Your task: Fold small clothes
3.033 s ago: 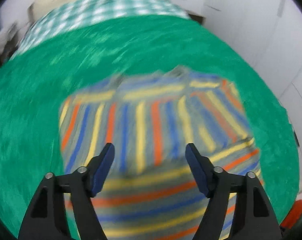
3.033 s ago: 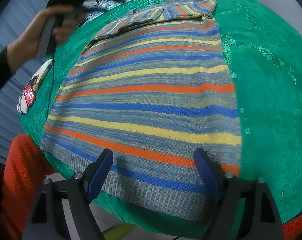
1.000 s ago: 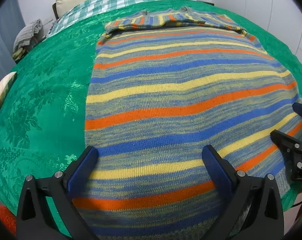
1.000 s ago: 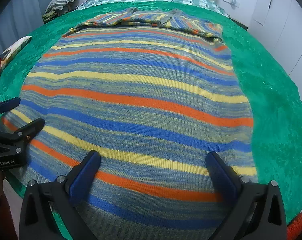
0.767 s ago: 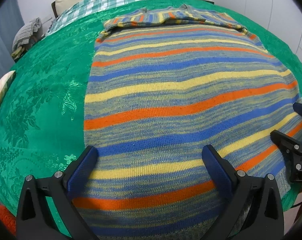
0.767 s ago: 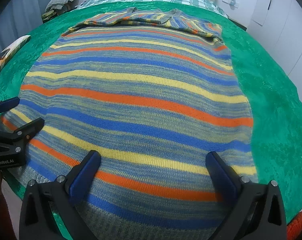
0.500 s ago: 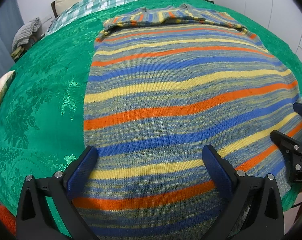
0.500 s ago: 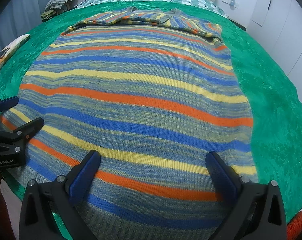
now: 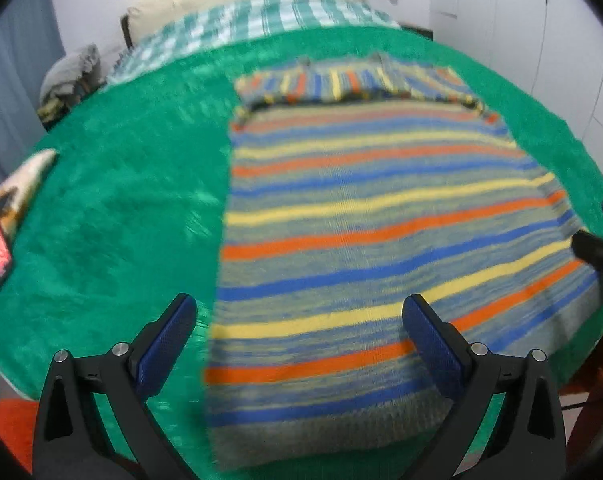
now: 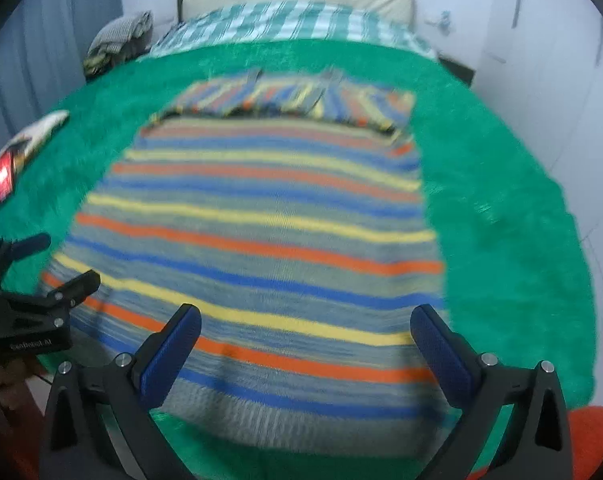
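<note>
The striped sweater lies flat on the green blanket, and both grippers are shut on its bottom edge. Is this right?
Not quite. The striped sweater lies flat on the green blanket, but both wrist views show the left gripper and right gripper open, holding nothing.

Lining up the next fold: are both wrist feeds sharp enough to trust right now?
Left wrist view: the sweater and green bedspread are motion-smeared, and fisheye bends the edges. Right wrist view: same smear on the sweater's stripes; only the gripper fingers look crisp.
</note>
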